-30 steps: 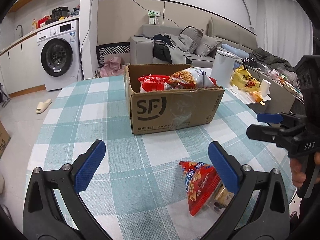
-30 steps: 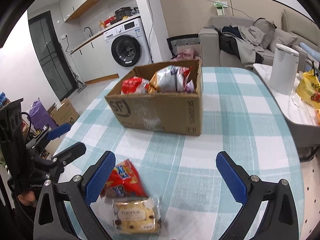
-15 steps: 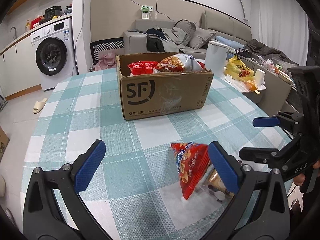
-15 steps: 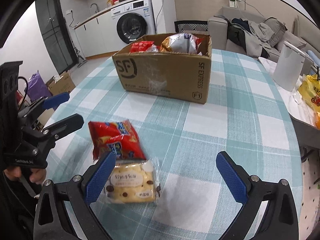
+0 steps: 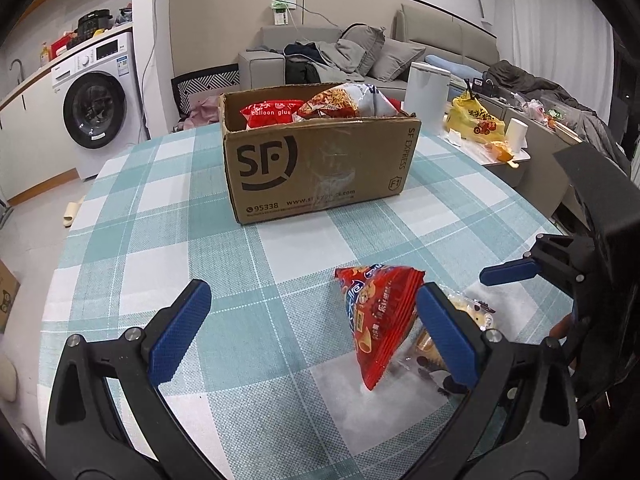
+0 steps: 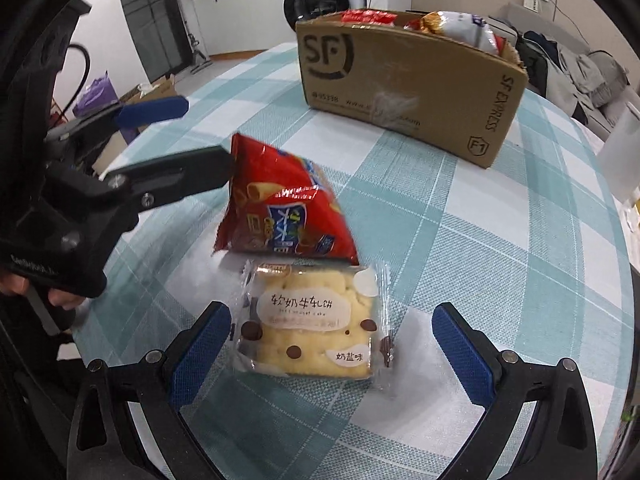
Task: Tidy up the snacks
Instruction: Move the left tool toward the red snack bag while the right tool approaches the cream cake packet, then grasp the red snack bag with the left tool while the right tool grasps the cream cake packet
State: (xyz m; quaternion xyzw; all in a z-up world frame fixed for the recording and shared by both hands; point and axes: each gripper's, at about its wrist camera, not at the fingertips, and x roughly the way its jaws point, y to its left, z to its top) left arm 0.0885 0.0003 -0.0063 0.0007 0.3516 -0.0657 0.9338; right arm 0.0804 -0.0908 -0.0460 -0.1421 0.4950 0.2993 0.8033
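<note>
- Snacks first: red chip bag [image 6: 280, 208] mid-frame on the checked desk [image 6: 500, 240], cake packet [image 6: 316, 320] touching its near edge.
- Right tongs [image 6: 332, 344] spread wide, empty, cake packet between the pads, nearer the left one.
- Left tongs [image 5: 312, 336] wide open too, holding nothing; chip bag against the right pad, long axis pointing away.
- Box [image 5: 320, 164] waits upper centre.

Two snack packets lie on the table: one red chip bag [image 6: 280, 208] and one clear-wrapped cake [image 6: 316, 324]. One cardboard box [image 5: 320, 168] holds at least two more bags.
</note>
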